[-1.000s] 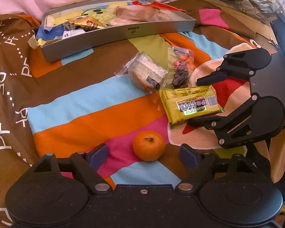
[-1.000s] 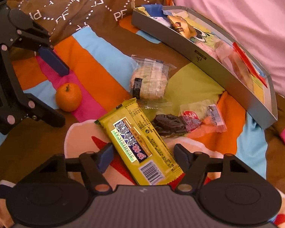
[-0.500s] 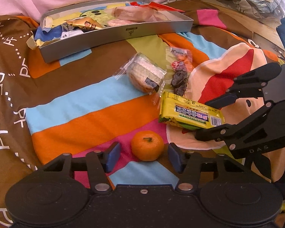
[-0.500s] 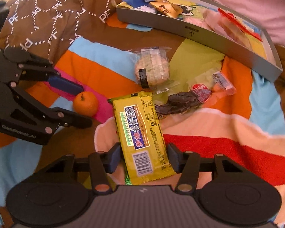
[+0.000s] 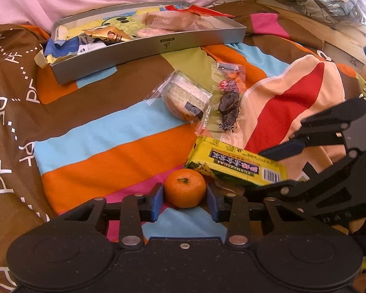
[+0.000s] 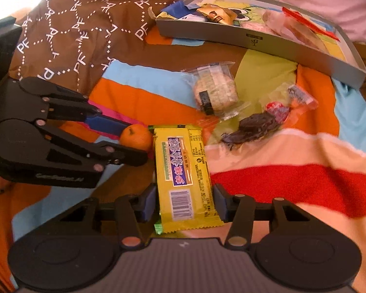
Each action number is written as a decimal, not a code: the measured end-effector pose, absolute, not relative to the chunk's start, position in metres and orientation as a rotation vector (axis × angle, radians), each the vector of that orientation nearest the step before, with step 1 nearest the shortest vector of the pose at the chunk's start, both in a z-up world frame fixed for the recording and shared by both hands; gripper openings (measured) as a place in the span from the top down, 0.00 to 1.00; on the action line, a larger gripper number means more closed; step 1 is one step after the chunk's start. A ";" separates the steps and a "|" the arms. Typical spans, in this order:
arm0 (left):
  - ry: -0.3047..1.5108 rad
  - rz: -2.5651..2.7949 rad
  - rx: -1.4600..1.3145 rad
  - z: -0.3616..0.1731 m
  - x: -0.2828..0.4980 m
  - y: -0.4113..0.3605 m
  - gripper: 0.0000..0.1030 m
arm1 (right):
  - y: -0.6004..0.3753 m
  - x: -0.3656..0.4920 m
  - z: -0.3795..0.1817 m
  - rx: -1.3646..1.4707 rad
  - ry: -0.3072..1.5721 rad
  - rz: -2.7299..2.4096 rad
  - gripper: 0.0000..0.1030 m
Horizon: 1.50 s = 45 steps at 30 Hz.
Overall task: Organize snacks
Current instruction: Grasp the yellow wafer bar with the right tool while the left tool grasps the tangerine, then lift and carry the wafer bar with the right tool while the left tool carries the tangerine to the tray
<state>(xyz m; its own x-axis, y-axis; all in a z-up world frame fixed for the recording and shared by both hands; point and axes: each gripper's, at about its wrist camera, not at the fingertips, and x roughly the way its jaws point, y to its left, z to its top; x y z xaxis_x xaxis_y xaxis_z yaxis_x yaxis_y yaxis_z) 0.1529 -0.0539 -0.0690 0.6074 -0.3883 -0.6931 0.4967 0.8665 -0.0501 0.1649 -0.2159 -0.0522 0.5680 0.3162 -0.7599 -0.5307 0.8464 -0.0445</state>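
A grey tray (image 5: 144, 48) of snacks lay at the far side of the blanket (image 5: 105, 144). Nearer, the yellow bar (image 6: 183, 171) sat between the right claw's (image 6: 184, 204) pads, gripped. At its left, the left claw (image 5: 185, 201) clenched the orange (image 5: 185, 191).

Snacks we see spread on the striped bed cover, below a grey tray

Nearest us sits a small mandarin (image 5: 185, 191), stem up, on the pink stripe; just beside it a yellow wrapped bar (image 6: 184, 175) with blue label and barcode lies tilted off the cover. Farther back we find a round cake in clear wrap (image 5: 186, 101) and, next to it, a clear bag of dark dried fruit (image 5: 228, 102). The shallow grey tray (image 5: 144, 48) at the back already holds several packets.
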 end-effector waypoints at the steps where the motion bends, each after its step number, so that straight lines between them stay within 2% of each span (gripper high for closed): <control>1: 0.762 -0.513 0.150 -0.069 0.153 -0.054 0.62 | -0.216 0.163 -0.052 -0.276 0.830 0.504 0.49; 13: 0.770 -0.502 0.134 -0.070 0.153 -0.052 0.62 | -0.209 0.170 -0.055 -0.252 0.819 0.491 0.39; 18: 0.767 -0.500 0.143 -0.070 0.153 -0.052 0.62 | -0.206 0.161 -0.056 -0.258 0.793 0.480 0.50; 29: 0.784 -0.488 0.123 -0.067 0.148 -0.054 0.62 | -0.194 0.133 -0.058 -0.409 0.715 0.443 0.50; 32: 0.789 -0.488 0.116 -0.066 0.147 -0.055 0.62 | -0.191 0.121 -0.058 -0.516 0.668 0.426 0.50; 37: 0.783 -0.487 0.116 -0.065 0.145 -0.056 0.62 | -0.172 0.092 -0.071 -0.867 0.515 0.408 0.50; 45: 0.778 -0.488 0.116 -0.063 0.143 -0.056 0.62 | -0.166 0.092 -0.077 -0.964 0.476 0.393 0.50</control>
<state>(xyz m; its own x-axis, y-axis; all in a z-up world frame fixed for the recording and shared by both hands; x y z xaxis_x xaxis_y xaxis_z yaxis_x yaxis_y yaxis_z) 0.1431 -0.0558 -0.0633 0.6080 -0.3789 -0.6977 0.4629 0.8831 -0.0762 0.0919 -0.1664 -0.0772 0.8293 0.1076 -0.5484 -0.5184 0.5146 -0.6830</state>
